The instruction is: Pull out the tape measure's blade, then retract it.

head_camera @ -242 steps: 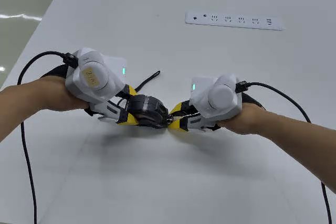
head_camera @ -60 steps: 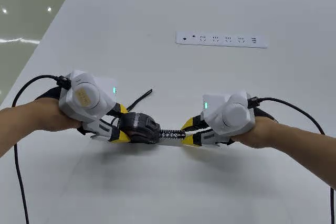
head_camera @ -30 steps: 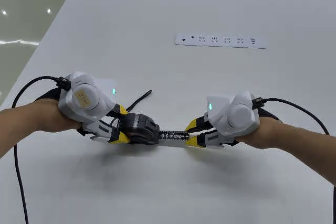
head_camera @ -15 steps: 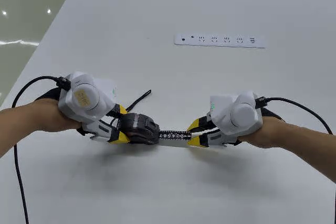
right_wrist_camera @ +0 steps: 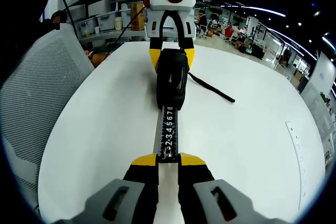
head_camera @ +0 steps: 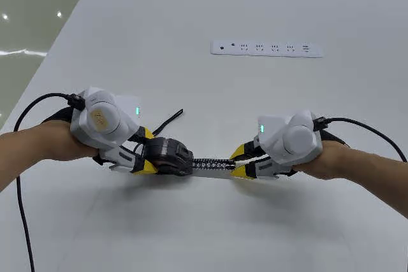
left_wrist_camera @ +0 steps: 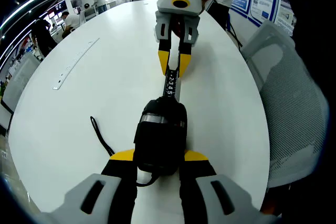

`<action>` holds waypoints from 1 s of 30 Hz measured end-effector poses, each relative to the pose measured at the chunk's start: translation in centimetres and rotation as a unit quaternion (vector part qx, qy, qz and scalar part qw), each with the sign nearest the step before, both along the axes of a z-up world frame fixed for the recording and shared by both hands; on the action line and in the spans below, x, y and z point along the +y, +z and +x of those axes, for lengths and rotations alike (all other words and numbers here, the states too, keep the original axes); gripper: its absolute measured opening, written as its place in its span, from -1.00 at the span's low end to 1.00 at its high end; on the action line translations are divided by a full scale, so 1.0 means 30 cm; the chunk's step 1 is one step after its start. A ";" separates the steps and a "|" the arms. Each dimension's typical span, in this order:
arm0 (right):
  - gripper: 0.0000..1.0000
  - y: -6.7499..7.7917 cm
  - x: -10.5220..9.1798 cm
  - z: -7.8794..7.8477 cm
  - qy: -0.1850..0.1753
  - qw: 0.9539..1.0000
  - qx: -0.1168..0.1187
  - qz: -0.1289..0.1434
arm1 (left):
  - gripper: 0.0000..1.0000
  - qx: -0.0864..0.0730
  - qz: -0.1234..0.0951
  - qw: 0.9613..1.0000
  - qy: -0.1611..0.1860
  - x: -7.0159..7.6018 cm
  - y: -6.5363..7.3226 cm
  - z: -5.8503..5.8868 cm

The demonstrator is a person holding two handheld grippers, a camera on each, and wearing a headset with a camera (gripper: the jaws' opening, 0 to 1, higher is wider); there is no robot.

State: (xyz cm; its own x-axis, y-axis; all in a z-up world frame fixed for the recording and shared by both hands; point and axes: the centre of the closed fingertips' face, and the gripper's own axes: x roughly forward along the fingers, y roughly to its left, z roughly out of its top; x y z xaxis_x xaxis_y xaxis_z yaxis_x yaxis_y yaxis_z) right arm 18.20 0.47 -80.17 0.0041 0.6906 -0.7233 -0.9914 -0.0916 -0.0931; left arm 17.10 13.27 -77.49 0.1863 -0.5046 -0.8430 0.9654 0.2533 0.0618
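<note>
A black tape measure (head_camera: 167, 156) lies on the white table, and my left gripper (head_camera: 148, 157) is shut on its case (left_wrist_camera: 160, 135). A short length of its blade (head_camera: 212, 164) with black numerals is drawn out to the right. My right gripper (head_camera: 239, 162) is shut on the blade's end (right_wrist_camera: 168, 153). In the right gripper view the case (right_wrist_camera: 172, 77) sits ahead with the left gripper (right_wrist_camera: 169, 51) behind it. In the left gripper view the right gripper (left_wrist_camera: 175, 64) pinches the blade (left_wrist_camera: 171, 84) farther along the table. A black wrist strap (head_camera: 167, 121) trails from the case.
A white power strip (head_camera: 266, 48) lies at the far side of the table (head_camera: 191, 221). Black cables (head_camera: 25, 176) run from both grippers off the near edge. A mesh chair (left_wrist_camera: 294, 108) stands beside the table.
My right gripper has moved further right with the blade's end, so more blade shows than a second ago. The left gripper and case have stayed in place.
</note>
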 end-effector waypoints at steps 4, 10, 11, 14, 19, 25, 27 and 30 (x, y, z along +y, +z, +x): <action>-0.76 -0.003 -0.004 0.002 0.000 1.000 -0.001 -0.001 | -0.49 0.000 0.000 1.000 0.001 0.000 0.000 0.000; -0.76 0.001 -0.008 0.000 0.001 1.000 -0.001 -0.002 | -0.49 0.000 0.000 1.000 0.001 0.006 -0.006 0.005; -0.76 0.000 -0.010 0.000 0.001 1.000 -0.001 -0.002 | -0.49 0.000 0.000 1.000 0.001 0.005 -0.005 0.004; -0.76 0.001 -0.013 -0.001 0.002 1.000 -0.003 -0.003 | -0.49 0.001 0.000 1.000 0.001 0.002 -0.003 0.002; -0.76 0.000 -0.019 0.000 0.002 1.000 -0.001 -0.002 | -0.49 0.001 -0.001 1.000 0.002 0.000 -0.002 0.001; -0.76 -0.001 -0.025 0.001 0.003 1.000 -0.002 -0.002 | -0.49 0.001 0.000 1.000 0.002 0.000 -0.002 0.002; -0.76 0.000 -0.027 -0.001 0.003 1.000 -0.002 -0.003 | -0.49 0.000 0.000 1.000 0.002 0.000 -0.003 0.002; -0.76 0.001 -0.030 0.000 0.003 1.000 -0.002 -0.003 | -0.49 0.000 0.001 1.000 0.002 0.000 -0.003 0.003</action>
State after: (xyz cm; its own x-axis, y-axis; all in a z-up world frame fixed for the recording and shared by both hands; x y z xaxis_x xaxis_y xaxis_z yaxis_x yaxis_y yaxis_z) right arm 18.20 -0.44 -80.13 0.0035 0.6858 -0.7278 -0.9905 -0.0975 -0.0966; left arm 17.19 13.28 -77.58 0.1876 -0.5029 -0.8437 0.9645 0.2570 0.0613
